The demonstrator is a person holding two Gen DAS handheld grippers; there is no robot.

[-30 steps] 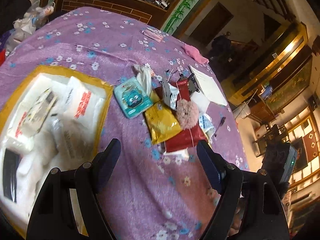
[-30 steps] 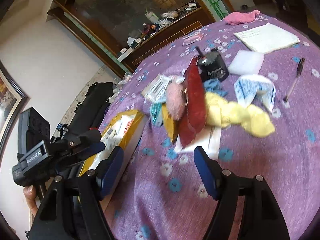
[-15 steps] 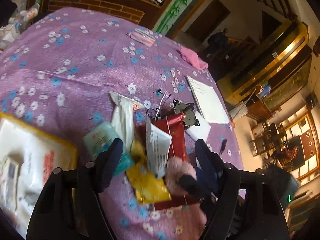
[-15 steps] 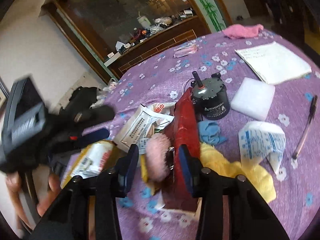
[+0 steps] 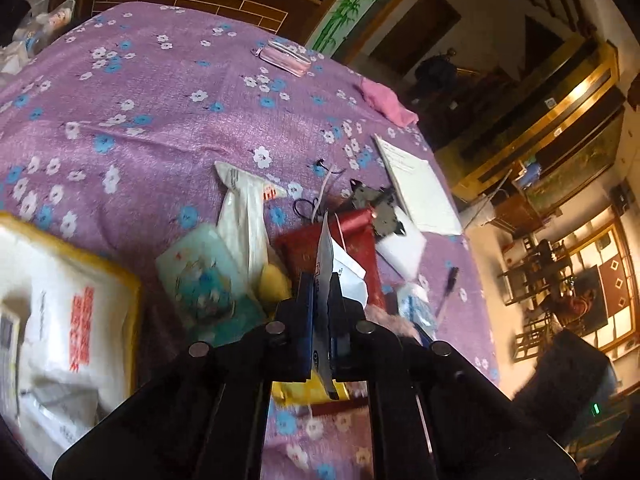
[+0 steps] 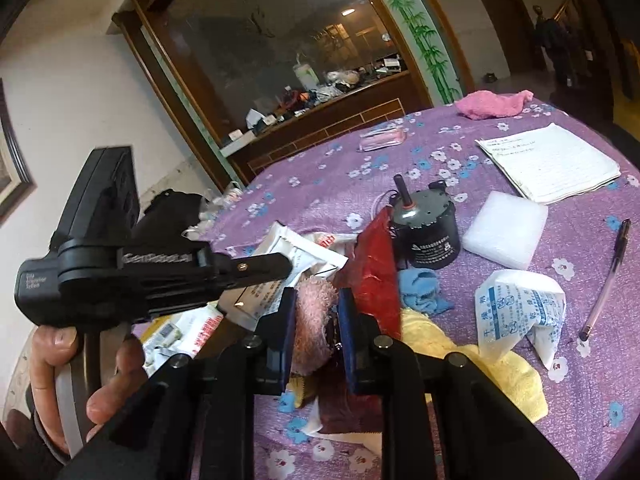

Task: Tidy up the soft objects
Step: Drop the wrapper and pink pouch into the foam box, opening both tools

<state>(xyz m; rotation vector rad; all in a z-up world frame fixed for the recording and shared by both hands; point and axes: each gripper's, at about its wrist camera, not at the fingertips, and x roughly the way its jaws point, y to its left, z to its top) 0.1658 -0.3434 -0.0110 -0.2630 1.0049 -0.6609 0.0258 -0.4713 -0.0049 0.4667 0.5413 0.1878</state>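
At the middle of the counter (image 5: 168,120), left gripper (image 5: 320,292) is clamping a white paper sachet (image 5: 326,256) – jaws nearly shut on it. Right gripper (image 6: 316,320) is closing its jaws around the pink pom-pom (image 6: 314,312), pads pressing the fluff. Sorting is barely starting – yellow cloth (image 6: 472,356), blue rag (image 6: 420,290) and pink towel (image 6: 494,104) are lying unsorted.

My table (image 5: 168,92) wears a purple cloth with white and blue flowers. Behind it, a dark wooden counter (image 6: 320,120) sits below a large glass pane (image 6: 280,52), beside a painted green bamboo strip (image 6: 420,28). The wall (image 6: 80,92) is cream. Gold-trimmed woodwork (image 5: 560,112) glows warmly in lamplight.
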